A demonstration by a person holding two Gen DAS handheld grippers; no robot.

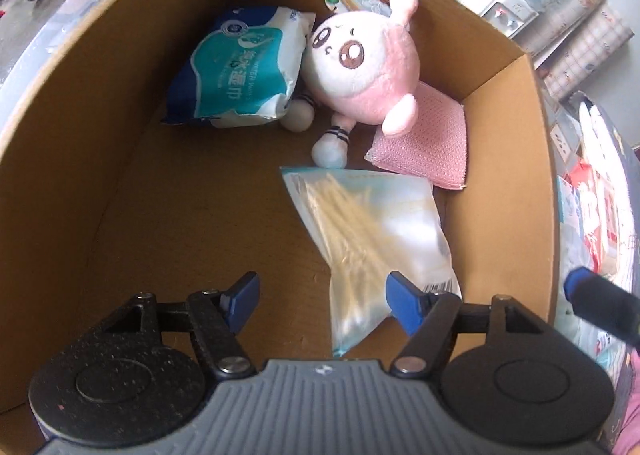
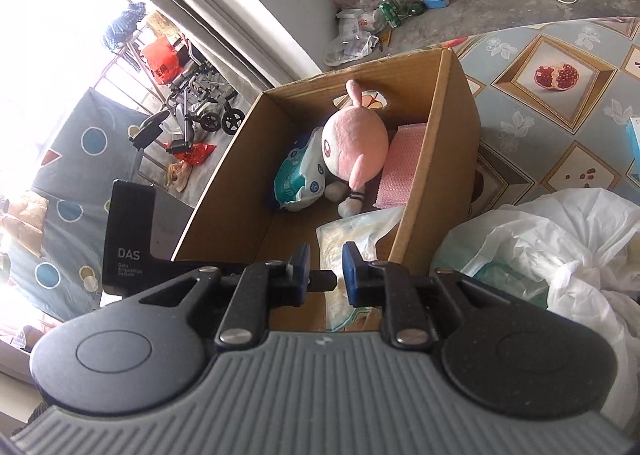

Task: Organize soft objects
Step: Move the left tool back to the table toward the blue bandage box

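Note:
An open cardboard box (image 1: 100, 135) (image 2: 440, 159) holds a pink and white plush toy (image 1: 360, 67) (image 2: 356, 147), a blue wet-wipes pack (image 1: 240, 67) (image 2: 300, 179) and a pink textured cloth (image 1: 424, 147) (image 2: 404, 159). A clear bag of cotton swabs (image 1: 368, 223) (image 2: 352, 227) lies on the box floor near the right wall. My left gripper (image 1: 322, 291) is open inside the box just above this bag, its right finger over the bag's edge and the pads not pressing it. My right gripper (image 2: 327, 259) hovers at the box's near rim with a narrow gap and nothing between its fingers.
The box stands on a patterned tablecloth (image 2: 560, 95). A crumpled white plastic bag (image 2: 540, 239) lies right of the box, and several packets (image 1: 588, 207) lie beyond its right wall. A wheelchair (image 2: 200, 103) and floor clutter (image 2: 380, 15) are further off.

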